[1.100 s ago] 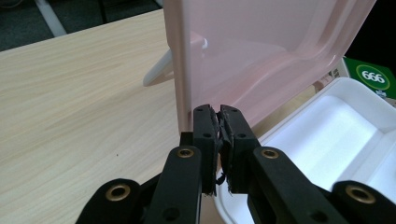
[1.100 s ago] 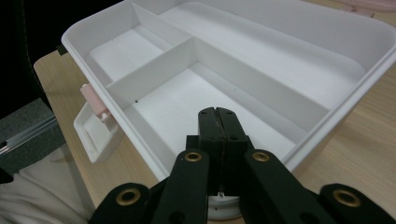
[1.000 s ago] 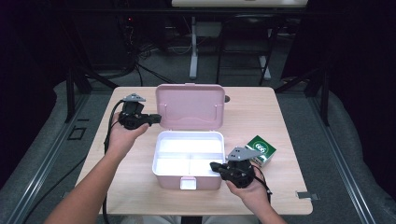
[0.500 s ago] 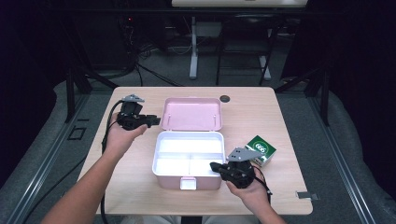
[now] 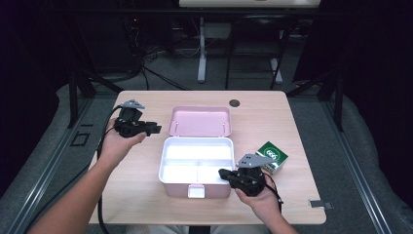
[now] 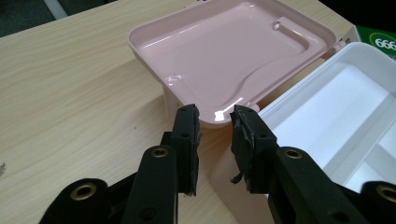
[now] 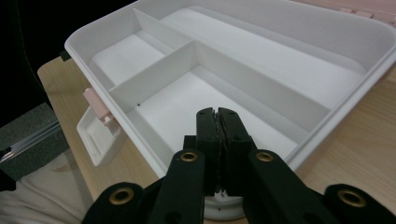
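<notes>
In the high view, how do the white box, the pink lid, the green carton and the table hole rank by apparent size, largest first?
1. White box.
2. Pink lid, a bit smaller; it lies farther from the camera, so the gap is unsure.
3. Green carton, partly hidden by the right gripper.
4. Table hole, the smallest.

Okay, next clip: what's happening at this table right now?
A person with a gripper in each hand has opened a storage box on the wooden table. Its pink lid lies flat behind the white tray, which has empty compartments. The left gripper sits just off the lid's near corner; its jaws have just been opening, with nothing between them. The right gripper is shut, pinching the tray's rim to steady the box. A small green carton waits beside the box.
</notes>
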`<state>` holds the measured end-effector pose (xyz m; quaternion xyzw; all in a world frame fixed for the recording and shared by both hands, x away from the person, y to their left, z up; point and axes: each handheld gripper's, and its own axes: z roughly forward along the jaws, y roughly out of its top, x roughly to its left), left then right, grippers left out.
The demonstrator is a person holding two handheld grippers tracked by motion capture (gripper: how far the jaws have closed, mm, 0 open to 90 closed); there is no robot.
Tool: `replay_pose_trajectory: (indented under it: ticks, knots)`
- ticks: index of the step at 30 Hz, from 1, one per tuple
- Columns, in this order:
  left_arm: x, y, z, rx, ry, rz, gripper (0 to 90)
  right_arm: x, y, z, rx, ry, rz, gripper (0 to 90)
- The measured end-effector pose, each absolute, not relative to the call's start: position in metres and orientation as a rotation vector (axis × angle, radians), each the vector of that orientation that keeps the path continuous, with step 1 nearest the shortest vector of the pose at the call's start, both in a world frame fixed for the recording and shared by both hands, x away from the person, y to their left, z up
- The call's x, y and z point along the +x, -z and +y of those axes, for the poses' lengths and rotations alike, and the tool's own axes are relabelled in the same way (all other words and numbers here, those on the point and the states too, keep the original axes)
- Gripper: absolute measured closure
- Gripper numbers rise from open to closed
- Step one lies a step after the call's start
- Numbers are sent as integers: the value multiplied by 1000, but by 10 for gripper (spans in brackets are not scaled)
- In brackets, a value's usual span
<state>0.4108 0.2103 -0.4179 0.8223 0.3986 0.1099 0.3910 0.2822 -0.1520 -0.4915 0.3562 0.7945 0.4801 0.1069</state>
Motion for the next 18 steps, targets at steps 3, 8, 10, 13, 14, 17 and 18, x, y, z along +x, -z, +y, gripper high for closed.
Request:
replay_pose_trajectory:
  ticks: [3, 8, 10, 13, 14, 17, 18]
  knots:
    - [409, 417, 213, 2091, -278, 1011, 698, 282, 491, -151, 1051, -1411, 2340, 828]
    - [404, 413, 215, 2100, -292, 990, 677, 281, 486, -151, 1030, -1415, 2321, 792]
    - [401, 410, 215, 2108, -291, 977, 677, 281, 482, -152, 1025, -1419, 2311, 782]
    - [397, 407, 214, 2138, -303, 957, 684, 280, 475, -155, 1017, -1418, 2296, 775]
    - [396, 406, 213, 2145, -310, 954, 685, 280, 473, -156, 1014, -1415, 2291, 772]
    - [392, 402, 211, 2169, -323, 934, 697, 279, 467, -160, 1008, -1409, 2276, 770]
    - [391, 400, 210, 2174, -324, 931, 704, 279, 465, -161, 1010, -1412, 2270, 770]
